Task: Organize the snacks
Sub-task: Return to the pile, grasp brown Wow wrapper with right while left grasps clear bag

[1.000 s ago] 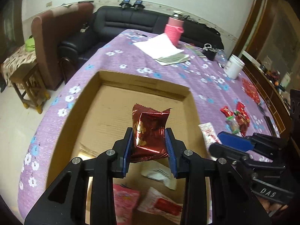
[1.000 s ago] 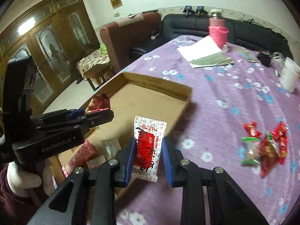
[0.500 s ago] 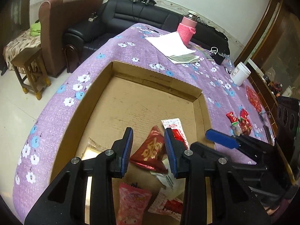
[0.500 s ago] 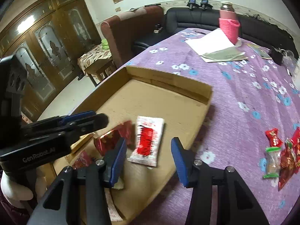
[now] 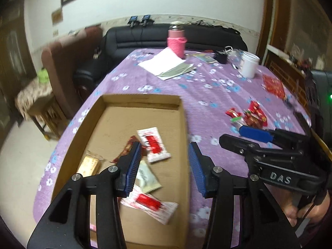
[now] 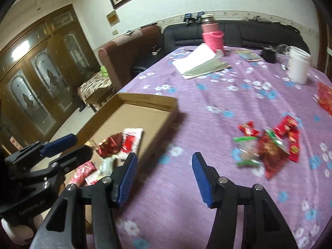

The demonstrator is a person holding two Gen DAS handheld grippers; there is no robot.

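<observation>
1. Left gripper (image 5: 165,167) low in the frame, jaws parting and wide apart, nothing between the pads, only the box floor and its right wall showing through the gap.
2. Right gripper (image 6: 164,175) at the bottom centre of its own view, jaws also spreading, bare purple tablecloth (image 6: 207,95) between them, nothing gripped.
3. Cardboard box (image 5: 143,101) filling the middle left of the left view, open on top, near half scattered with snacks, far half bare.
4. In the box: a white packet with red print (image 5: 153,144) near the centre, a shiny red foil packet (image 6: 110,145) touching its left edge, a gold-wrapped bar (image 5: 88,166) at the left wall, a pale sachet (image 5: 147,177) just below the white packet, another white-and-red packet (image 5: 151,204) lower down, a pink pack (image 6: 82,172) peeking out by the near edge.
5. Still out on the cloth: a small heap of red wrappers (image 6: 278,143) with a clear green-ended sweet (image 6: 245,149) beside it, right of centre in the right view, well apart from the box.
6. One more flat red packet (image 6: 324,98) at the far right edge, near the white tub (image 6: 298,65).
7. Verdict so far: roughly half done, several snacks boxed, the loose heap on the right left to collect.
8. Likely next target for the right gripper: that red heap, just up and right of its pads.
</observation>
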